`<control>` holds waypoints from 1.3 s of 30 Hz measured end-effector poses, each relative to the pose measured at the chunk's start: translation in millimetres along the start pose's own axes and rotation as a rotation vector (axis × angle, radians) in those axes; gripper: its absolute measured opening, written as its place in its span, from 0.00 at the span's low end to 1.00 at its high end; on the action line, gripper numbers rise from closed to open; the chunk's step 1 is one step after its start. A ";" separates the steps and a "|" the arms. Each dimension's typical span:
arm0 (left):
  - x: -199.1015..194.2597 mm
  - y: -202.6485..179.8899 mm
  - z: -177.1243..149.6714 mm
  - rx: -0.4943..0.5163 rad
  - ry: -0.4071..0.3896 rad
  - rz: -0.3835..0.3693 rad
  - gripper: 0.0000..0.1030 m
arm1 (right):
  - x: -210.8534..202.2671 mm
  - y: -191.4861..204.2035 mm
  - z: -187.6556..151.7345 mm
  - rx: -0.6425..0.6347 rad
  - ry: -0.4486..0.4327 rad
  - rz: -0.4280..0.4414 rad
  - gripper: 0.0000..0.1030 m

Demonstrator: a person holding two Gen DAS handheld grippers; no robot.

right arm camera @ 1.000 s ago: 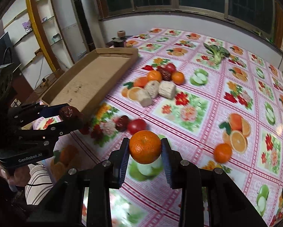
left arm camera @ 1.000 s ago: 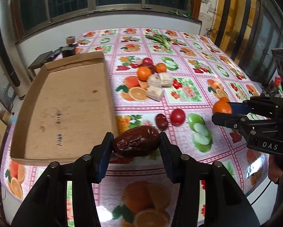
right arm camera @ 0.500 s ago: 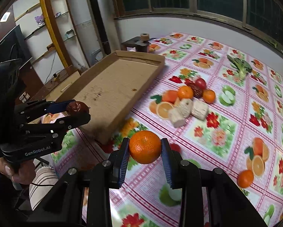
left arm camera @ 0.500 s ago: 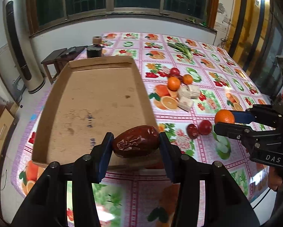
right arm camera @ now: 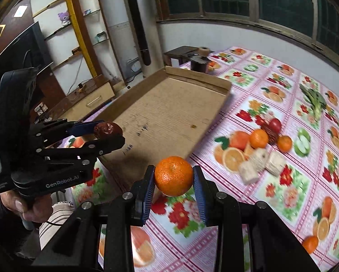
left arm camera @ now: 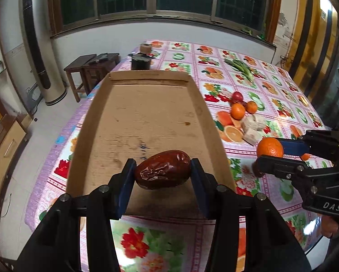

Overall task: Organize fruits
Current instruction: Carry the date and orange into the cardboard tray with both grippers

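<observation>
While both hands carry their fruit across the tabletop, the left tongs stay clenched on a wrinkled dark red date, which now hangs over the near end of the cardboard tray; a second ago it hung over the flowered cloth, just short of the tray's near right corner. The right tongs grip a mandarin orange between their blue pads, and it now sits above the tray's near corner, where earlier it hovered over the printed cloth well to the right, with a red tomato and a dark date behind it. From the left wrist view, the right tongs hold the mandarin just off the tray's right wall. The tray's floor is bare apart from some smudges. Behind on the cloth lie two loose oranges, a red fruit, pale cut chunks and a green leafy vegetable. One more orange lies alone near the right edge of the right wrist view. A hand grips the left tongs' handle.
</observation>
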State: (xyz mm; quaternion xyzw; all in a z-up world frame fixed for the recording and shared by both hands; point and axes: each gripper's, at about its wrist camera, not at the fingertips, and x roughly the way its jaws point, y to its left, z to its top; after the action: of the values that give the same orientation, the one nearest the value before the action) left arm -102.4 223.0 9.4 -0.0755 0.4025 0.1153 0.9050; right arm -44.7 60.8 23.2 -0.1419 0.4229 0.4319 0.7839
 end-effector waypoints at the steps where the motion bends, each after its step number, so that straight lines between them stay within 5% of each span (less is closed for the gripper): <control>1: -0.2 3.7 0.5 -0.003 -0.001 0.004 0.46 | 3.7 2.0 3.2 -0.005 0.001 0.007 0.32; 20: 43.5 42.9 2.7 -0.056 0.105 0.035 0.46 | 96.7 45.8 24.5 -0.110 0.141 0.089 0.32; 39: 64.5 44.6 -4.4 -0.054 0.157 0.064 0.46 | 120.2 48.4 20.6 -0.141 0.181 0.072 0.35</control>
State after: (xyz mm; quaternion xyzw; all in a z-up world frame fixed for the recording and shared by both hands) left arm -75.6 274.5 -43.6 -0.0958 0.4714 0.1487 0.8640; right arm -39.8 168.3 -52.0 -0.2198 0.4655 0.4739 0.7144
